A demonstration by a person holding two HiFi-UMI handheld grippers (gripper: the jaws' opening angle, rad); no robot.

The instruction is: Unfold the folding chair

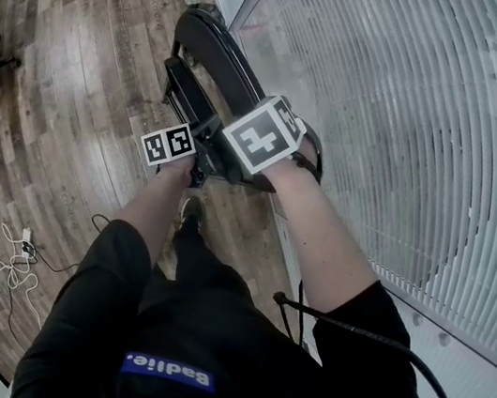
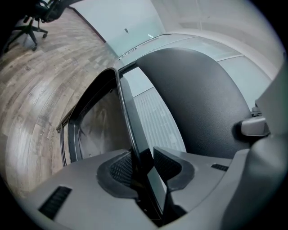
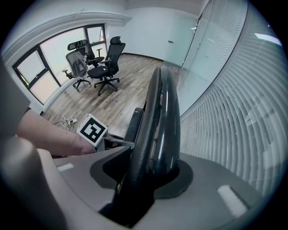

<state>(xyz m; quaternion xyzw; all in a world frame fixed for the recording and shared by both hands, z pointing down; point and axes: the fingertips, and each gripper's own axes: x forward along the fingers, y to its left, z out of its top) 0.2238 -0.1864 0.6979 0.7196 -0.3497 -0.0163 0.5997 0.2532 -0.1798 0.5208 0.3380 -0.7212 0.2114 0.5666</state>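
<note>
While tight on the folding chair point(image 1: 201, 37), left fingers point(image 2: 120, 169) at seat edge point(image 2: 128, 117), right fingers point(image 3: 181, 179) at backrest point(image 3: 157, 117).

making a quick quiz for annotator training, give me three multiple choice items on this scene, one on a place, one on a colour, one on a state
1. Where is the folding chair?
A lying flat in mid-room
B standing beside the slatted blinds
C hung overhead

2. What colour is its backrest?
A white
B red
C black

3. What state is the right gripper in?
A shut on the backrest
B open and empty
C out of view

Answers:
1 B, the head view shows the chair standing along the blinds.
2 C, the right gripper view shows a glossy black panel.
3 A, in that view the jaws clamp the backrest's top edge.
</note>
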